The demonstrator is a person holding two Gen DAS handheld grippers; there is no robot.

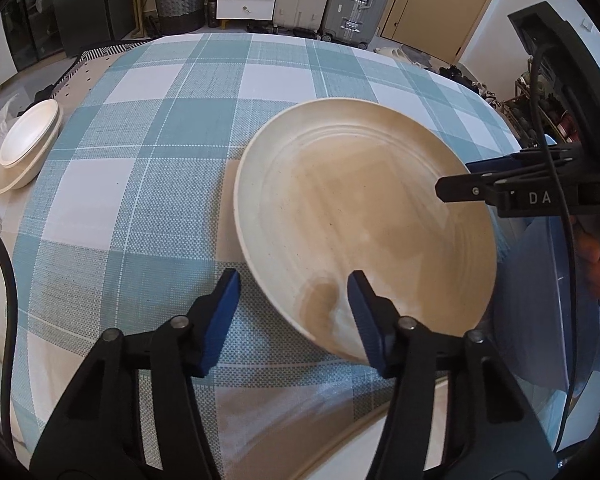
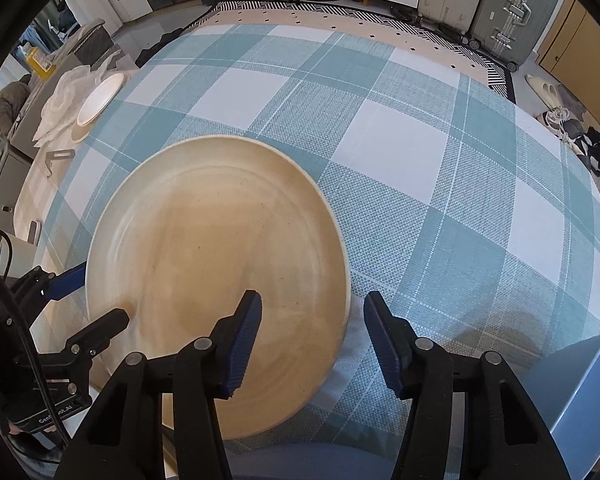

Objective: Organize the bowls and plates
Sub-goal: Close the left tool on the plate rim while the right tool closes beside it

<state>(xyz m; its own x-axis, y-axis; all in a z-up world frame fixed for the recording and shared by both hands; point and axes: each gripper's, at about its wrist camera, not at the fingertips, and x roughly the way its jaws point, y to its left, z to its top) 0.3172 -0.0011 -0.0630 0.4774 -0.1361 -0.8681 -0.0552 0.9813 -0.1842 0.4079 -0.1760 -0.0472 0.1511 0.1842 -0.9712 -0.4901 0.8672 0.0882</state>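
A large cream plate [image 1: 364,220] lies on the checked cloth [image 1: 160,184] of the bench, at its near edge. The left tool [image 1: 294,300] is spread, one finger over the plate's near-left rim and the other over cloth. The right tool [image 2: 312,328] is also spread, straddling the plate's right rim and pinching nothing. Far to the plate's left, at the cloth's edge, sits a stack of smaller dishes [image 1: 28,148], probably where the plate should go. The risk, as I judge it: the plate already seems to overhang the near edge, so a lopsided pinch on its thin rim could tip or slide it off the bench.
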